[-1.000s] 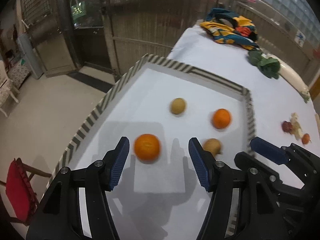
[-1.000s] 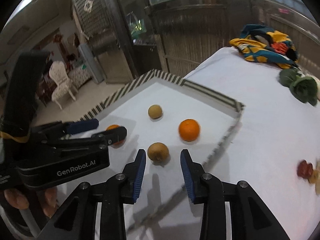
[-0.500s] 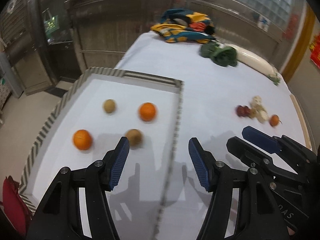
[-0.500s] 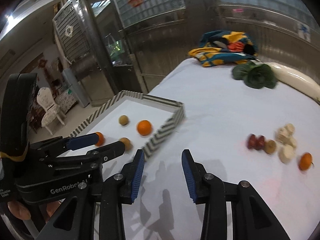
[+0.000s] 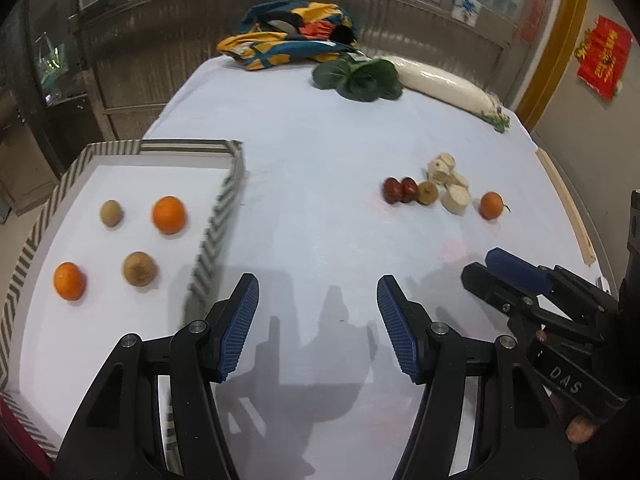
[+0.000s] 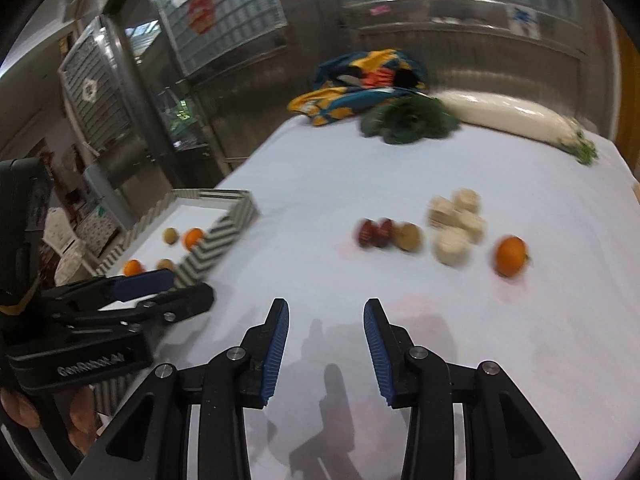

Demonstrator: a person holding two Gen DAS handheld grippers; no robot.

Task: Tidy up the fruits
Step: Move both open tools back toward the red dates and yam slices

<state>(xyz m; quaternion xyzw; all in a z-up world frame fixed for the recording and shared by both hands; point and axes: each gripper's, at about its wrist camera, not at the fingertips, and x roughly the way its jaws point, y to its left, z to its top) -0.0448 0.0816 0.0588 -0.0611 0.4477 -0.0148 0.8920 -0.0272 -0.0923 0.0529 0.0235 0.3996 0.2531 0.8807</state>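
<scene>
My left gripper (image 5: 316, 292) hangs open over bare white tablecloth, just right of the striped tray (image 5: 218, 216). In the tray lie two oranges (image 5: 169, 215) (image 5: 69, 281) and two brown fruits (image 5: 111, 213) (image 5: 139, 268). My right gripper (image 6: 326, 320) is open too, nothing between its pads, and it shows in the left wrist view as well (image 5: 480, 266). Ahead of it lie two red fruits (image 6: 374, 233), a brownish fruit (image 6: 408, 236), pale cut chunks (image 6: 456, 224) and a small orange (image 6: 511, 256). The left gripper (image 6: 190, 285) sits beside the tray (image 6: 224, 236).
At the table's far end lie a colourful cloth (image 5: 288, 34), a leafy green vegetable (image 5: 360, 76) and a long white radish (image 5: 444, 84). A wooden strip (image 5: 568, 204) runs along the table's right edge. A person's fingers (image 6: 24, 408) hold the left gripper.
Both grippers have swung right, from above the tray to above the open tablecloth. The loose fruits on the table have come into view ahead. The tray's fruits lie as before.
</scene>
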